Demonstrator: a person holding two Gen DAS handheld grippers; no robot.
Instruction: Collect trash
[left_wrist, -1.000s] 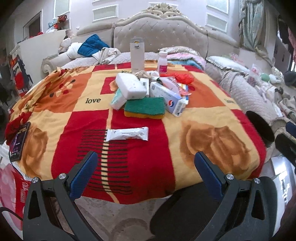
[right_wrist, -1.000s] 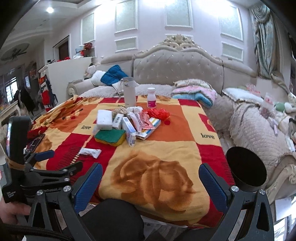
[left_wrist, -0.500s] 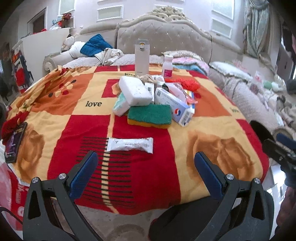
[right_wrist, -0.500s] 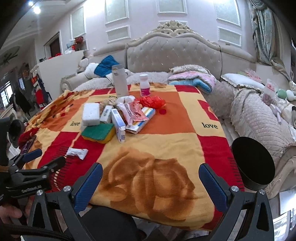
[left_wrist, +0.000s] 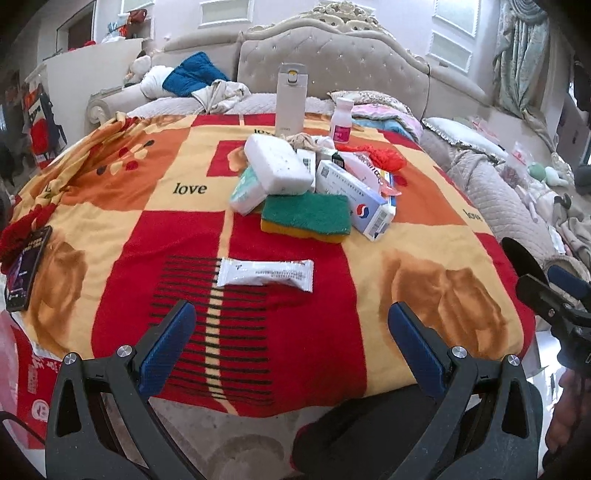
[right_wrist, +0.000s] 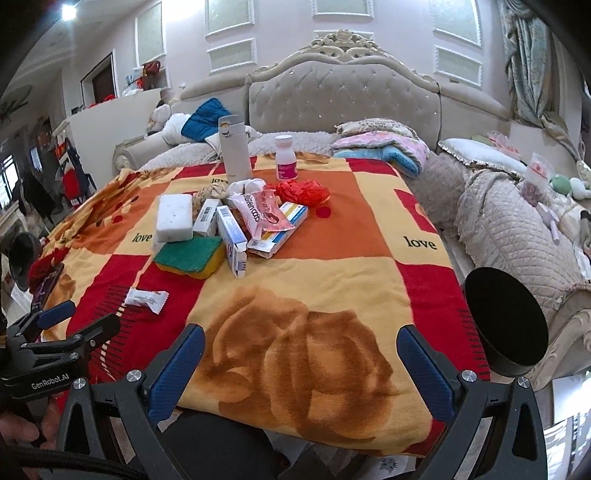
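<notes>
A white snack wrapper (left_wrist: 266, 275) lies alone on the red part of the blanket, just ahead of my open, empty left gripper (left_wrist: 291, 325); it also shows in the right wrist view (right_wrist: 146, 298). Behind it is a pile: green-yellow sponge (left_wrist: 306, 216), white block (left_wrist: 279, 164), white-blue carton (left_wrist: 354, 197), pink packet (right_wrist: 260, 214), crumpled red bag (right_wrist: 303, 192). My right gripper (right_wrist: 301, 349) is open and empty over the blanket's near right part. A black round bin (right_wrist: 506, 325) stands off the right edge.
A tall grey flask (left_wrist: 290, 99) and a white pink-labelled bottle (left_wrist: 341, 120) stand at the back. A phone (left_wrist: 27, 267) lies at the left edge. A padded headboard (right_wrist: 340, 96) and a quilted sofa (right_wrist: 517, 236) surround the blanket-covered surface (left_wrist: 443, 295).
Both grippers have moved forward toward the blanket; the wrapper and pile appear nearer and larger. Both stay open and empty.
</notes>
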